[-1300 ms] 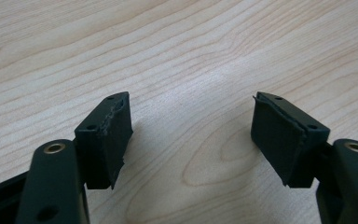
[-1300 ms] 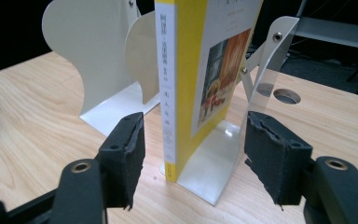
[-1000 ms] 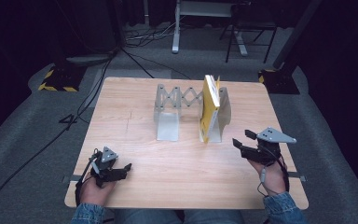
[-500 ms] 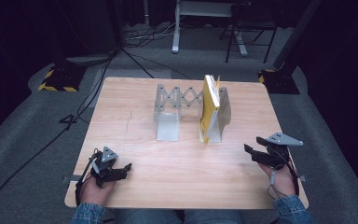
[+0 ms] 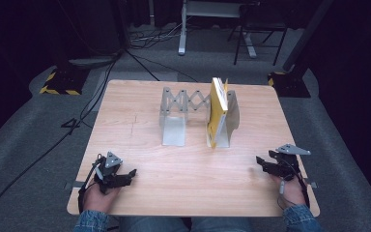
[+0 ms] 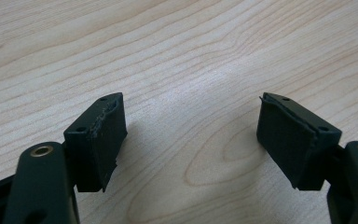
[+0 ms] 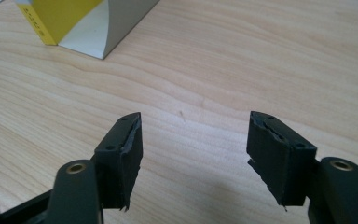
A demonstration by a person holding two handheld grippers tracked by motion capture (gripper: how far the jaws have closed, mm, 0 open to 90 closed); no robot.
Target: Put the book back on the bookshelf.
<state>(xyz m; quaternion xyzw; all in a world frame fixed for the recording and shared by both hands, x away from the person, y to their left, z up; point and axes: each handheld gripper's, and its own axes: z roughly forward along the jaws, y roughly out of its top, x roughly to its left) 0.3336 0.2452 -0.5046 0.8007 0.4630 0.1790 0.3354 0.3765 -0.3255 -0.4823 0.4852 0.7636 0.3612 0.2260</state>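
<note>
**Both grippers wide and empty near the table's front edge**

The left gripper [image 5: 125, 175] rests by the front left corner of the wooden table [image 5: 140, 140], its jaws spread wide over bare wood with nothing between them. The right gripper [image 5: 262, 163] sits near the front right corner, jaws likewise wide apart and empty. Well apart from both, toward the back edge, a yellow book [image 5: 217, 110] stands upright against the right end of a grey folding book rack [image 5: 181, 108], whose left end holds nothing
</note>
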